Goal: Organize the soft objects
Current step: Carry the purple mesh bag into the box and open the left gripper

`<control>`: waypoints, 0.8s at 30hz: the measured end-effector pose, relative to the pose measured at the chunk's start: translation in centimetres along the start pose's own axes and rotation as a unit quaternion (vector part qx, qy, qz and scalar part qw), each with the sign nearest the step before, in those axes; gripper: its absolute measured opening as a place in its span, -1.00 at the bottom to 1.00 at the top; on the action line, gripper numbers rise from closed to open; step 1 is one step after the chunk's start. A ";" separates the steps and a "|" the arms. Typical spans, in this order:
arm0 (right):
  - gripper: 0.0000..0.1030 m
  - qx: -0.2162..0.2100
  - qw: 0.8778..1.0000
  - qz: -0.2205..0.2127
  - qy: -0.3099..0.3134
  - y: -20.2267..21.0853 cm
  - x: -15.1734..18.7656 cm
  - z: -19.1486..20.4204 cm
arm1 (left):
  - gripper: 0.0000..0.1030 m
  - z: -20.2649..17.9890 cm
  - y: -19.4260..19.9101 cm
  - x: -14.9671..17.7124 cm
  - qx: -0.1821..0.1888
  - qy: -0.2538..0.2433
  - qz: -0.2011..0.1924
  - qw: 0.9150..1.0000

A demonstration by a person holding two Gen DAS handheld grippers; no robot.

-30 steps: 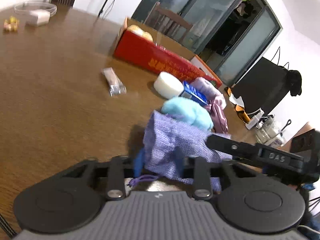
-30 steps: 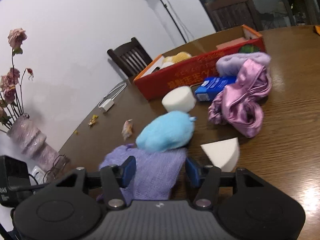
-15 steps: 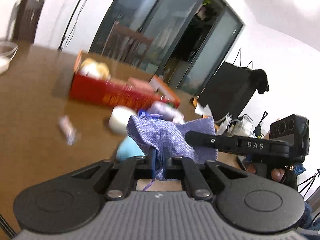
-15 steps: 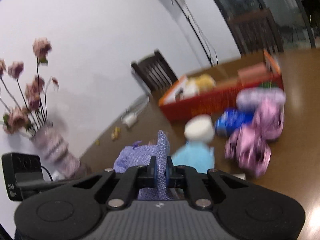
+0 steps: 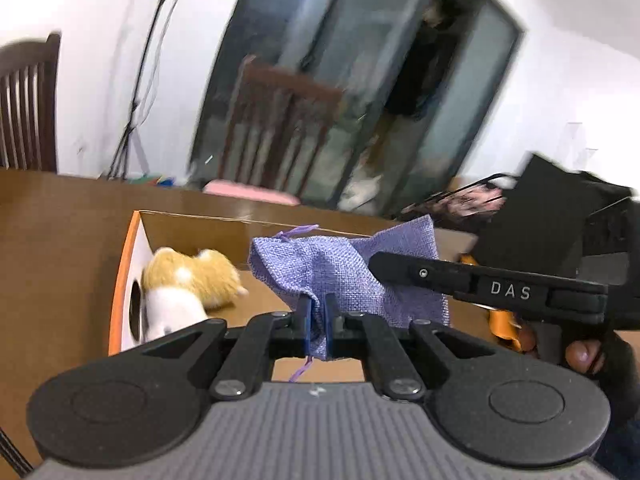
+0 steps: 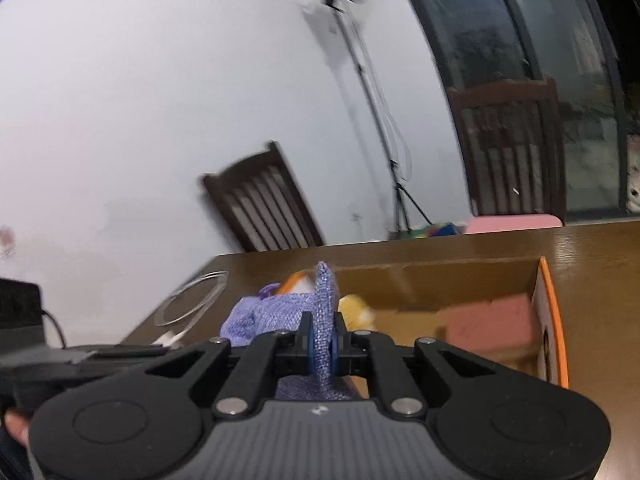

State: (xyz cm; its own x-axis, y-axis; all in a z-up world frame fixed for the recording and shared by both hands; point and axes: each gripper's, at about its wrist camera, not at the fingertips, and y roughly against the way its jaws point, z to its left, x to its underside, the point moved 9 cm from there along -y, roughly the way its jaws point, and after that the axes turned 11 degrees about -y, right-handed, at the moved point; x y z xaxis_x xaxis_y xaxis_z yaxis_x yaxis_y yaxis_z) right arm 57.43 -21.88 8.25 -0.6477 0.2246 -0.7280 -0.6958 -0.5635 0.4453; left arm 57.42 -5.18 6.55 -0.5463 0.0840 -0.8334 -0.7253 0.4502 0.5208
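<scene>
A purple woven drawstring pouch (image 5: 344,276) hangs in the air above the open cardboard box (image 5: 128,264), crumpled, with one flat corner sticking up and a thin purple cord looping from its top edge; another cord end dangles below. Its lower fold is pinched between blue-padded fingers (image 5: 306,320). Inside the box, at the orange-edged end, lies a tan-and-white plush toy (image 5: 192,284) on its side. Farther along the box floor sits a pink block (image 6: 492,324), near the opposite end wall.
</scene>
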 end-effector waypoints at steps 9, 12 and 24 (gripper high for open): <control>-0.84 0.105 0.986 0.095 -0.084 -14.8 -2.9 -8.4 | -0.84 6.6 -13.8 -0.2 -0.077 0.036 0.134 0.987; -0.74 0.157 0.980 0.106 -0.068 -16.8 -1.9 -10.2 | -0.62 7.0 -14.8 0.0 -0.071 0.043 0.140 0.987; 0.07 0.136 0.990 0.034 -0.027 -9.7 -5.9 -5.7 | 0.00 4.8 -4.6 -2.8 -0.083 -0.043 0.078 0.993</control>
State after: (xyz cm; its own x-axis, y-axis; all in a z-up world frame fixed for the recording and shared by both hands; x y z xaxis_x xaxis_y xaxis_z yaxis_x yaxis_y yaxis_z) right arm 69.72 -22.28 5.29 -0.7063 0.2390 -0.6664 -0.7032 -0.3459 0.6212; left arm 64.24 -3.23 5.61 -0.6248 0.2189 -0.7495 -0.6982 0.2730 0.6618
